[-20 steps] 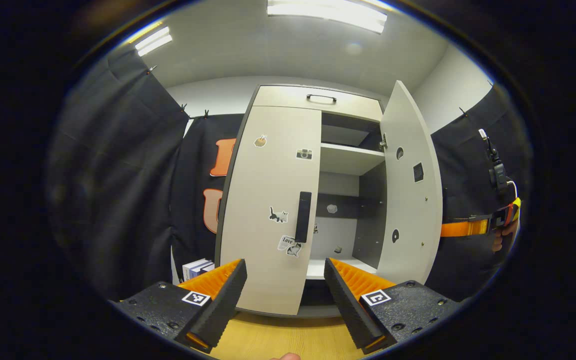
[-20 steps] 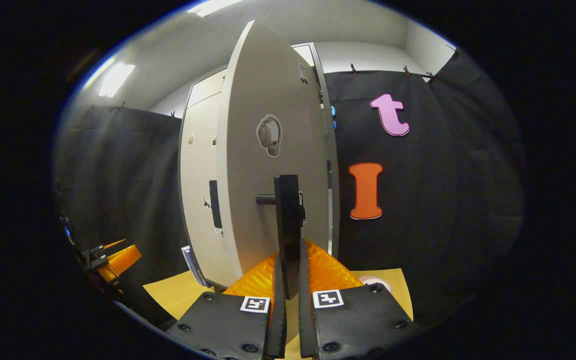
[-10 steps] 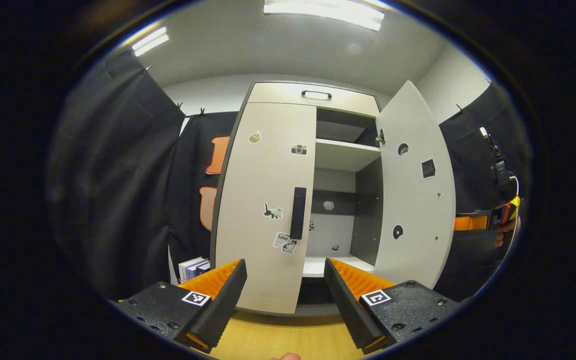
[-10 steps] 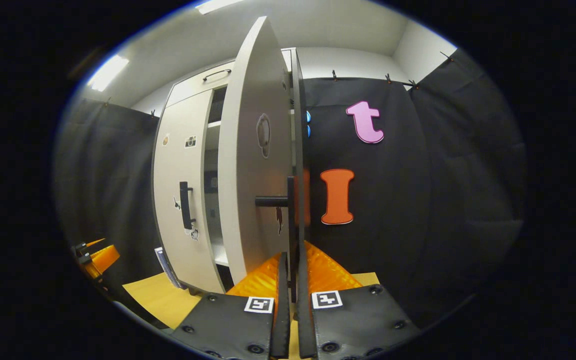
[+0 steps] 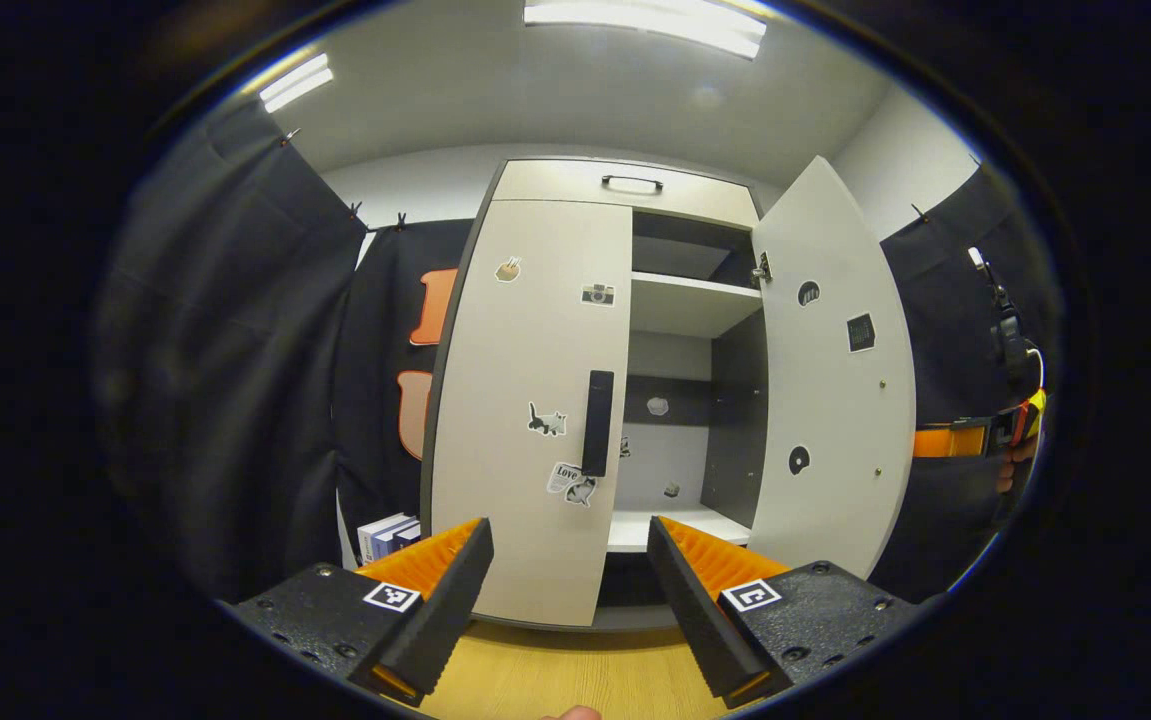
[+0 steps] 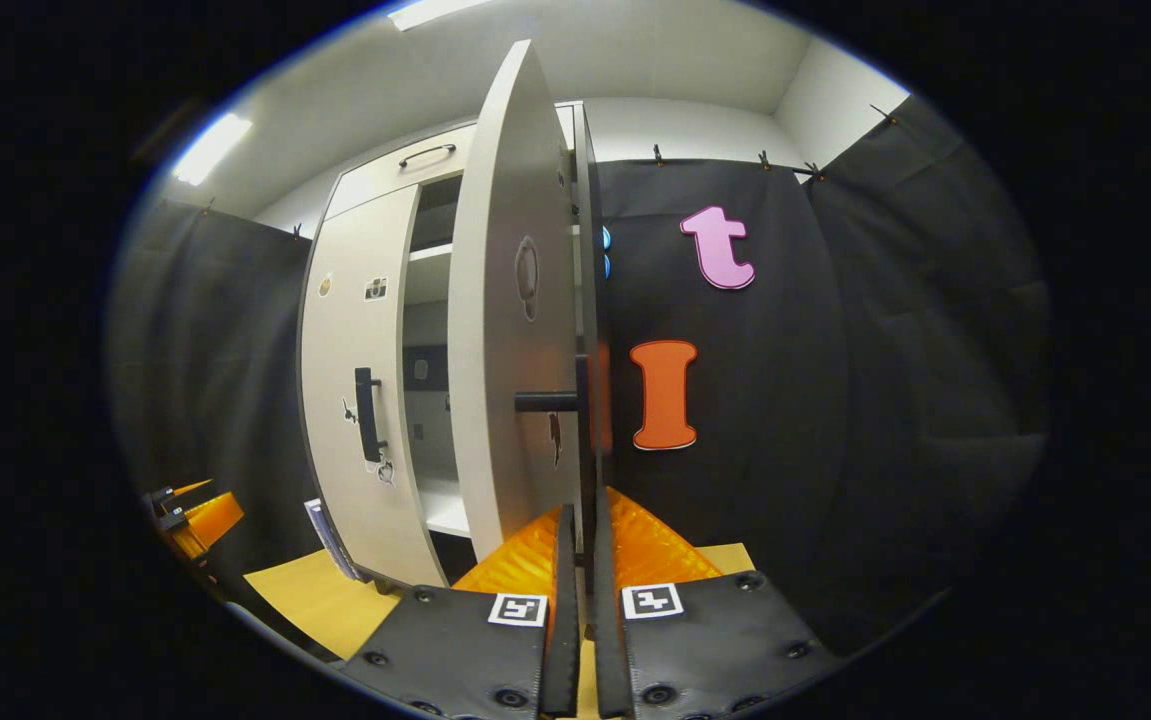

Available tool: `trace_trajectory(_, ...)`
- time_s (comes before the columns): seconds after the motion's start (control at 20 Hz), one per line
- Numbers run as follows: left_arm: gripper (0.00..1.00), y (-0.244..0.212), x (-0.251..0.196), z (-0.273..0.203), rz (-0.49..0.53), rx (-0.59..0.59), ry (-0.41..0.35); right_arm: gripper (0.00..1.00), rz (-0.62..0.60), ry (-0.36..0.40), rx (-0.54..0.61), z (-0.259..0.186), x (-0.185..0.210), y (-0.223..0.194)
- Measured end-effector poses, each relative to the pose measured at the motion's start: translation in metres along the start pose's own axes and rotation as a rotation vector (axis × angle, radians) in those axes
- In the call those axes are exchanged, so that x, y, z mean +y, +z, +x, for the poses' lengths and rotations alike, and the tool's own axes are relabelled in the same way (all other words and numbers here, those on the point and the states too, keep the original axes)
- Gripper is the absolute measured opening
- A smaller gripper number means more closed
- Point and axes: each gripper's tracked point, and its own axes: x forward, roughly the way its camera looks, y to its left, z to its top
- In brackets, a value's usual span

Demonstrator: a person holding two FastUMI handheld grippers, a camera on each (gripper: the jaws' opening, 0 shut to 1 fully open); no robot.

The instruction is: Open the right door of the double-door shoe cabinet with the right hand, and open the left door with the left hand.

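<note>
R gripper [image 6: 580,560] clamping right door handle [image 6: 583,440] (door swung wide), L gripper [image 5: 570,570] agape

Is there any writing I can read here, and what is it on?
"Love": sticker low on the closed left door, beside its handle.
Square tags on the left hand-held gripper: patterns, no words.
Other door stickers: pictures, no text readable.
Books beside the cabinet: too small to read.
</note>
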Motion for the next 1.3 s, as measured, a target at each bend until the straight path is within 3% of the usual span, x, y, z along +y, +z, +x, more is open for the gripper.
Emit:
trace_trajectory(0.3,0.94,0.022,-0.001,0.043,-0.025,-0.016,-0.028,0.14,-0.022,-0.049,-0.033,-0.051,-0.007,0.012)
trace_trajectory(0.5,0.94,0.043,-0.008,0.097,-0.008,-0.043,-0.068,0.13,-0.018,-0.109,-0.038,-0.087,-0.018,0.008)
trace_trajectory(0.55,0.94,0.047,-0.01,0.111,-0.002,-0.044,-0.075,0.17,-0.011,-0.123,-0.039,-0.096,-0.023,0.004)
trace_trajectory(0.6,0.94,0.048,-0.013,0.123,0.002,-0.041,-0.083,0.31,-0.003,-0.134,-0.035,-0.104,-0.025,0.001)
trace_trajectory(0.65,0.94,0.048,-0.016,0.137,0.004,-0.036,-0.091,0.34,0.006,-0.16,-0.03,-0.112,-0.033,-0.002)
trace_trajectory(0.75,0.94,0.045,-0.023,0.163,0.008,-0.022,-0.107,0.6,0.011,-0.208,-0.02,-0.125,-0.046,-0.009)
trace_trajectory(0.85,0.94,0.039,-0.028,0.184,0.022,-0.007,-0.111,0.93,0.017,-0.237,-0.013,-0.135,-0.055,-0.014)
trace_trajectory(1.0,0.94,0.032,-0.033,0.212,0.051,0.009,-0.113,0.94,0.021,-0.273,0.005,-0.149,-0.065,-0.022)
trace_trajectory(1.05,0.94,0.031,-0.033,0.221,0.068,0.01,-0.111,1.0,0.022,-0.282,0.009,-0.152,-0.068,-0.025)
trace_trajectory(1.3,0.94,0.023,-0.035,0.256,0.081,0.031,-0.108,1.0,0.04,-0.306,0.024,-0.165,-0.077,-0.037)
